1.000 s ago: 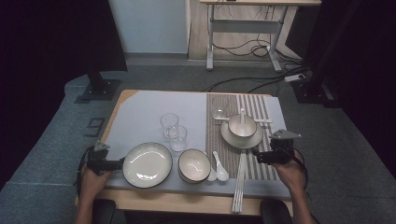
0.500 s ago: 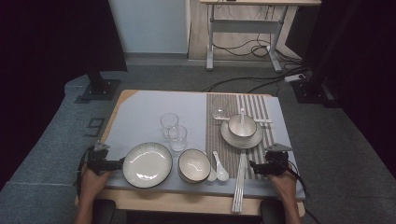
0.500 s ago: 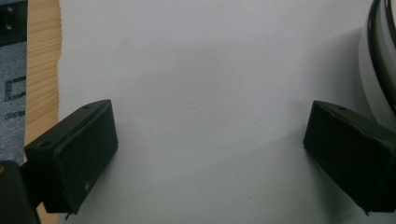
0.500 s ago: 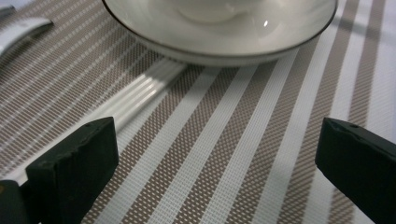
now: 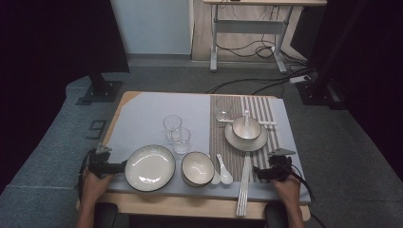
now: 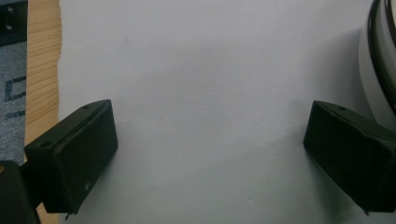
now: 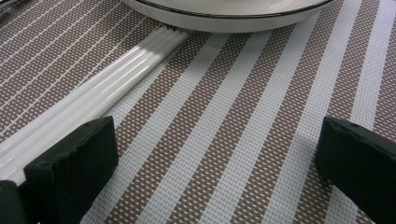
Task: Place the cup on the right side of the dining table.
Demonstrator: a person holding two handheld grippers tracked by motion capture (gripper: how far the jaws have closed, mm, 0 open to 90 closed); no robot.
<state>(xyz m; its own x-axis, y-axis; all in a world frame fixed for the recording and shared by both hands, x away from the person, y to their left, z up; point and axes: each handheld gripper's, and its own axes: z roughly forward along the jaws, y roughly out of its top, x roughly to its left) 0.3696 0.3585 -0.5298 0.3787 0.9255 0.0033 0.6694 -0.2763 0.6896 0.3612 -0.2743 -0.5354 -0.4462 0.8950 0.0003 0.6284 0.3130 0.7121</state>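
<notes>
Right gripper view shows your right gripper [image 7: 217,154] with its jaws spread wide and empty over the striped mat [image 7: 243,135], the white chopsticks [image 7: 100,95] just beside its left jaw and the saucer [image 7: 229,14] ahead. To take the chopsticks cleanly, I'd shift sideways until both jaws straddle them, stay low, and close squarely across the bundle. Your left gripper [image 6: 210,154] is also wide and empty, resting on the bare table [image 6: 196,70] with the plate [image 6: 380,65] touching or nearly touching its right jaw.
</notes>
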